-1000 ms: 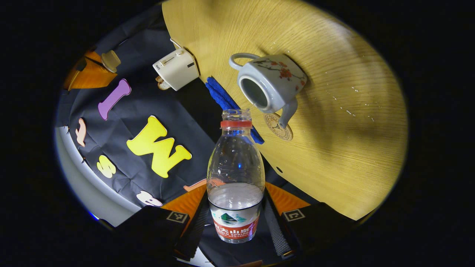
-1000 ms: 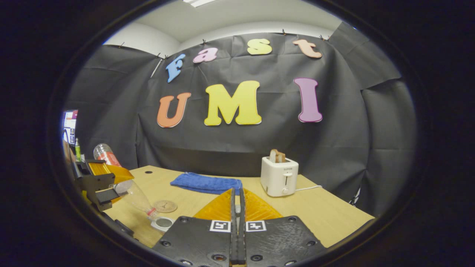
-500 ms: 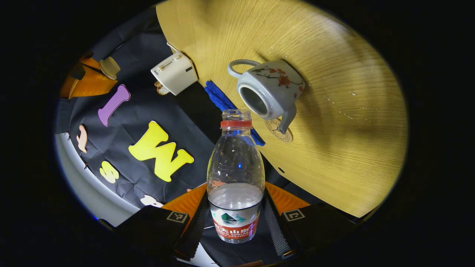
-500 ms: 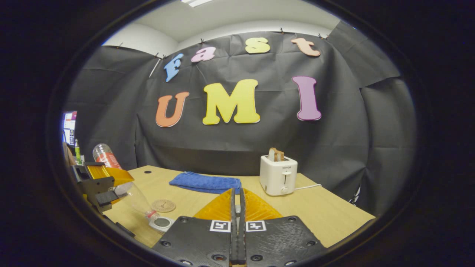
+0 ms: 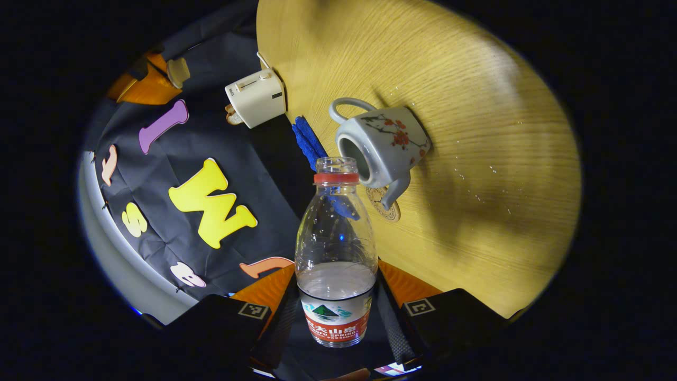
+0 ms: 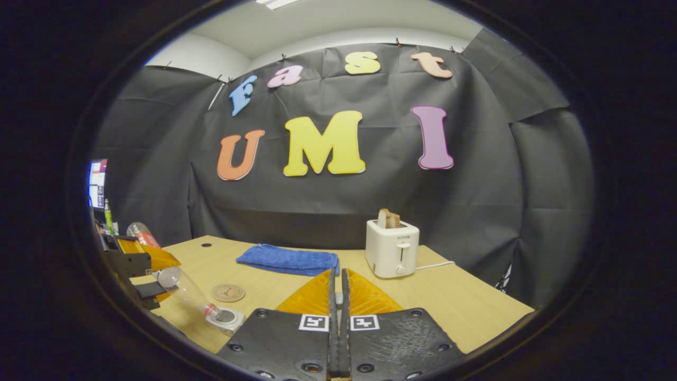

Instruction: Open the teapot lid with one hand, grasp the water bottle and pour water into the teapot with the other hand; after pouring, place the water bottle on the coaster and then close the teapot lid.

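My left gripper (image 5: 336, 296) is shut on a clear water bottle (image 5: 337, 248) with a red neck ring and no cap. The bottle's mouth points at the open top of the grey flowered teapot (image 5: 389, 140) on the wooden table (image 5: 476, 106). A round coaster (image 5: 385, 203) lies by the teapot's spout. In the right gripper view the left gripper (image 6: 140, 275) holds the bottle (image 6: 182, 288) tilted steeply, neck down, at the teapot's opening (image 6: 227, 317). My right gripper (image 6: 337, 288) is shut; in the left gripper view it (image 5: 158, 79) holds the beige teapot lid (image 5: 179, 72) raised off to the side.
A folded blue towel (image 6: 288, 259) lies at the back of the table. To its right stands a white toaster (image 6: 391, 248) with bread in it, its cord trailing right. The coaster (image 6: 228, 292) sits between the towel and the teapot.
My left gripper has sunk lower with the bottle and brought its mouth closer to the teapot's opening. The right gripper has risen slightly, still holding the lid.
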Tool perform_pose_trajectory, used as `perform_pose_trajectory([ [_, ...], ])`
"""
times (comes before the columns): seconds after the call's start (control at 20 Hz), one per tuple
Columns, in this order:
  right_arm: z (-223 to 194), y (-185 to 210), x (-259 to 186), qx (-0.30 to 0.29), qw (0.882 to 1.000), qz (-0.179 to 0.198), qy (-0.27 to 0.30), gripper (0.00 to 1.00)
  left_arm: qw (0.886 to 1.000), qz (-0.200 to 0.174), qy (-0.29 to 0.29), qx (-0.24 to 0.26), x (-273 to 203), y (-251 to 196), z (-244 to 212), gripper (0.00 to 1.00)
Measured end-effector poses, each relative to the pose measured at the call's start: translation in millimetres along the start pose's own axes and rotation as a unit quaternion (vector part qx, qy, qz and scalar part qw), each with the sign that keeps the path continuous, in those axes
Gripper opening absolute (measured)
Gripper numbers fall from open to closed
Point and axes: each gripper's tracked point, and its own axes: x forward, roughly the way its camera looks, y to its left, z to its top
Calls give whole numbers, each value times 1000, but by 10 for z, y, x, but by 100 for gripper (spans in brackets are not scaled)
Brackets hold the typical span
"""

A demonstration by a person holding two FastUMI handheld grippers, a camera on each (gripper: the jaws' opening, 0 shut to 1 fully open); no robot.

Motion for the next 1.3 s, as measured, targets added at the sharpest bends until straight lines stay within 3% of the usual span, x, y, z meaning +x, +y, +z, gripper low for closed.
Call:
perform_pose_trajectory([
  [0.05,-7,-31,14,2,1000,-3,2,0,1000,6,-3,-22,3,10,2,81],
  [0.15,-14,-90,27,3,1000,-10,4,0,997,10,-11,-80,37,-30,-37,77],
  [0.35,-5,-214,26,-1,999,-31,6,0,977,16,-19,-214,113,-129,-96,77],
  [0.45,2,-253,23,-2,999,-37,5,0,957,14,-29,-288,161,-179,-91,77],
  [0.5,-1,-269,30,-4,999,-41,5,0,941,16,-35,-337,185,-162,-104,77],
  [0.65,-24,-253,42,-8,999,-43,9,1,911,24,-35,-411,147,-140,-225,77],
  [0.9,-45,-226,55,-16,999,-41,12,0,839,26,-26,-543,122,-201,-453,77],
  [1.1,-58,-184,48,-21,999,-39,12,0,747,24,-43,-663,191,-190,-555,77],
  [1.15,-55,-158,47,-24,999,-37,11,0,711,27,-59,-701,187,-136,-529,78],
  [1.3,-37,-136,31,-27,999,-34,9,0,652,38,-79,-753,199,-16,-529,78],
])
